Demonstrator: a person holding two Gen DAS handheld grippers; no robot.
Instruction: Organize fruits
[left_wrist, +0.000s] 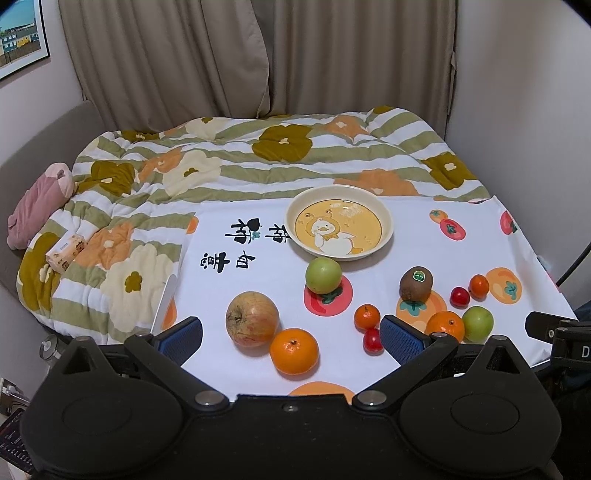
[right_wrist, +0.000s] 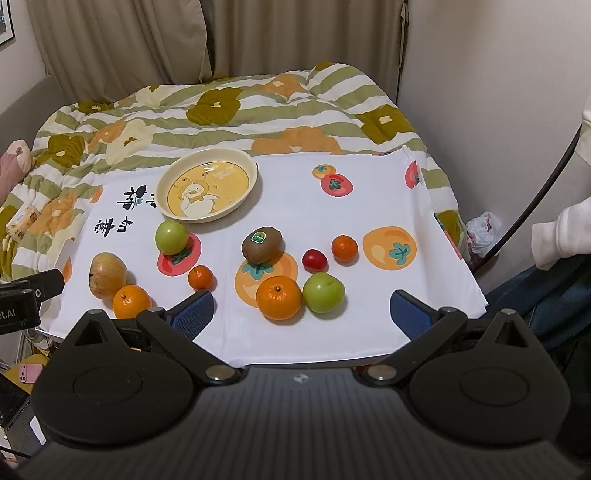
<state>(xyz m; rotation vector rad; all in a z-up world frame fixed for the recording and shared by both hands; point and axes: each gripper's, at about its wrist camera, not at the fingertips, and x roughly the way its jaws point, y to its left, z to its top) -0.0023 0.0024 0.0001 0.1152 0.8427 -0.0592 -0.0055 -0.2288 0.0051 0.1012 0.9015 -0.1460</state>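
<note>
My left gripper (left_wrist: 291, 339) hangs low over the near edge of the table with its jaws spread wide and nothing between the blue pads (left_wrist: 181, 338); just ahead of them sit the red-yellow apple (left_wrist: 252, 324) and a large orange (left_wrist: 294, 351), the two touching. My right gripper (right_wrist: 301, 312) is likewise wide apart and empty, with another large orange (right_wrist: 279, 297) and a green apple (right_wrist: 323, 292) pressed side by side just beyond its fingers. Further out on the white cloth (right_wrist: 332, 339) (printed with cartoon persimmons and black characters) lie the smaller pieces: a small tangerine (left_wrist: 367, 317) with a red cherry tomato (left_wrist: 372, 341) touching it in the left view, a kiwi (right_wrist: 263, 244) bearing a green sticker near the middle, a second cherry tomato (right_wrist: 314, 259) just beside another small tangerine (right_wrist: 344, 248) to the right, and a second green apple (right_wrist: 171, 237) standing just in front of the plate. The cream plate (right_wrist: 168, 175), with a duck drawn on its yellow centre, holds no fruit and rests at the far side of the cloth. Behind everything spreads a striped floral quilt (left_wrist: 258, 158), with a pack of tissues (left_wrist: 65, 252) and a pink soft toy (left_wrist: 38, 206) on its left, and beige curtains (left_wrist: 258, 55) at the back.
</note>
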